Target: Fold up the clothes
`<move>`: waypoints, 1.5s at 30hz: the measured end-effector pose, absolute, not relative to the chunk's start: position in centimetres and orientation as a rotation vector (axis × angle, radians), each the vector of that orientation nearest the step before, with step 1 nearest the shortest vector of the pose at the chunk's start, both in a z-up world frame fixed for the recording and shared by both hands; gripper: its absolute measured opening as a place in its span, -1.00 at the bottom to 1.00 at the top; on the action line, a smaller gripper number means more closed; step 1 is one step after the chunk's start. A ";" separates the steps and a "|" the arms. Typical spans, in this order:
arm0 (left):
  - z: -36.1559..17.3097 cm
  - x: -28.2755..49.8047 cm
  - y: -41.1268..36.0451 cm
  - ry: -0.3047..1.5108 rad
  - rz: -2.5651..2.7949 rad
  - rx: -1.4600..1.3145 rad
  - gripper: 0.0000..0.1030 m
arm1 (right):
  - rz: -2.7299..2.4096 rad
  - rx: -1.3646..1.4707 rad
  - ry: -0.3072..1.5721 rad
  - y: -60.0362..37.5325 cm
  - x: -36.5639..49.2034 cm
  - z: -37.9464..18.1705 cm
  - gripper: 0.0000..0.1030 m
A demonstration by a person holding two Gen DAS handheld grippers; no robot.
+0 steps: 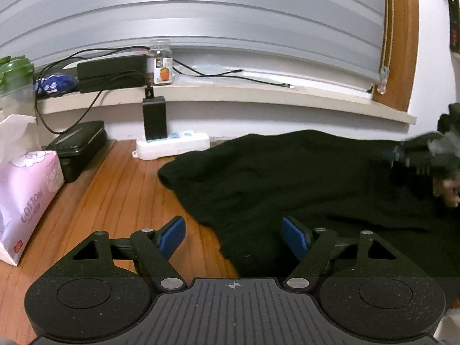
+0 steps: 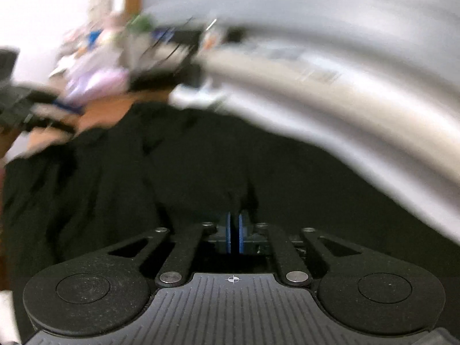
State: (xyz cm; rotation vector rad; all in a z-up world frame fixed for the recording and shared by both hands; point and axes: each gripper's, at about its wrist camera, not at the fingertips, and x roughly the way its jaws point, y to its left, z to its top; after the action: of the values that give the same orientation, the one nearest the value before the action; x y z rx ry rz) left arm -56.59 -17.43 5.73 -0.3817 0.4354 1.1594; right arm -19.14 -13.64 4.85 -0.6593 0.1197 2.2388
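A black garment [image 1: 302,184] lies spread over the right half of the wooden table [image 1: 120,189]. My left gripper [image 1: 234,238] is open and hovers low over the garment's near left edge, its blue pads [image 1: 172,237] wide apart with nothing pressed between them. At the right edge of the left wrist view, my right gripper [image 1: 422,155] shows blurred over the cloth, a hand [image 1: 448,192] behind it. In the blurred right wrist view the right gripper [image 2: 235,218] has its blue pads nearly together, pinching a raised ridge of the black garment [image 2: 201,158].
A pink tissue box [image 1: 26,198] and a black case [image 1: 77,149] stand at the table's left. A white power strip [image 1: 172,143] with a black charger lies against the back wall. The sill above holds a jar [image 1: 162,63], cables and a green-lidded container [image 1: 14,86].
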 end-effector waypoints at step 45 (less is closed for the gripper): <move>5.3 -58.4 -10.0 0.405 1.100 -0.509 -0.93 | 2.435 -0.706 0.083 -14.7 -26.1 5.5 0.10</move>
State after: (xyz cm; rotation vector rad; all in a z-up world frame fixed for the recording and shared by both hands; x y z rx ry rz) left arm -58.39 -9.97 5.32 -0.5086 0.4054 1.1004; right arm -26.10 -14.72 5.50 -0.7060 0.0828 2.4354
